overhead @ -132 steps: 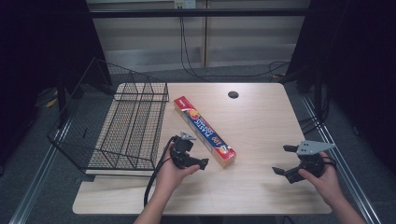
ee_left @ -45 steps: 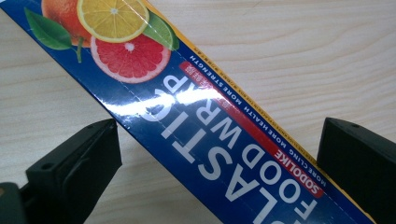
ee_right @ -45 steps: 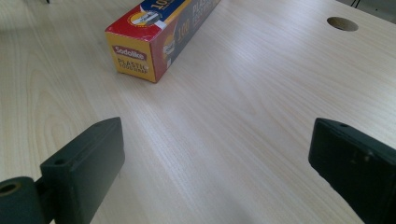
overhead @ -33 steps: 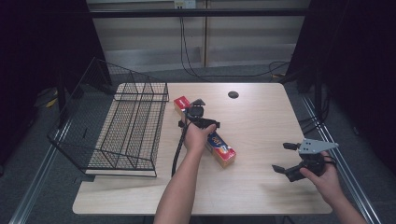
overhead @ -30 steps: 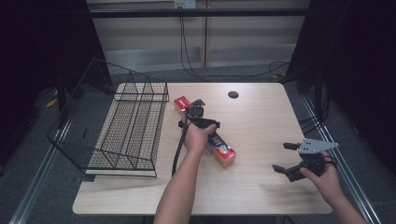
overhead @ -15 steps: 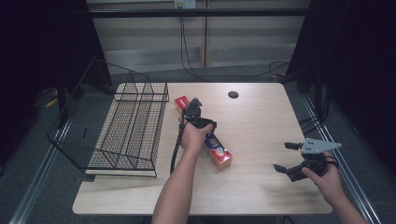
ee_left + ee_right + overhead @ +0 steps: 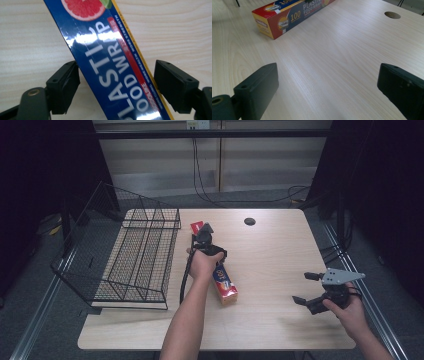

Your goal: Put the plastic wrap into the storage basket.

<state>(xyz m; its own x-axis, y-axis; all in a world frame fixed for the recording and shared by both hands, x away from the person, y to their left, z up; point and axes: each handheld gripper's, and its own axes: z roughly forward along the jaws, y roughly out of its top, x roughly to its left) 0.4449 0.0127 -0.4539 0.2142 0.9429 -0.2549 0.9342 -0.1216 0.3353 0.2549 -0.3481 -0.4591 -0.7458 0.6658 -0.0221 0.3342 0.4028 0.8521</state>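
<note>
A long blue and red plastic wrap box point(image 7: 225, 282) lies slantwise on the wooden table point(image 7: 280, 250), just right of the wire basket. My left gripper point(image 7: 207, 251) points down over the box's far half. In the left gripper view the box point(image 7: 105, 50) runs between the jaws of this gripper point(image 7: 116, 75), which have just been closing. The left pad point(image 7: 67, 82) meets the box's edge and a thin gap is left at the right pad point(image 7: 172, 85). My right gripper point(image 7: 302, 288) rests open near the table's right front, nothing between its jaws point(image 7: 327, 80); the box's red end point(image 7: 287, 15) lies farther off.
A black wire basket point(image 7: 135, 255) lies on the table's left part, its open side close to the box. A round cable hole point(image 7: 249, 221) sits at the table's far middle. Dark floor and cables lie beyond the table edges.
The box's near end has swung toward the left under the left hand, so it lies steeper on the table. The right hand and gripper have kept still.
</note>
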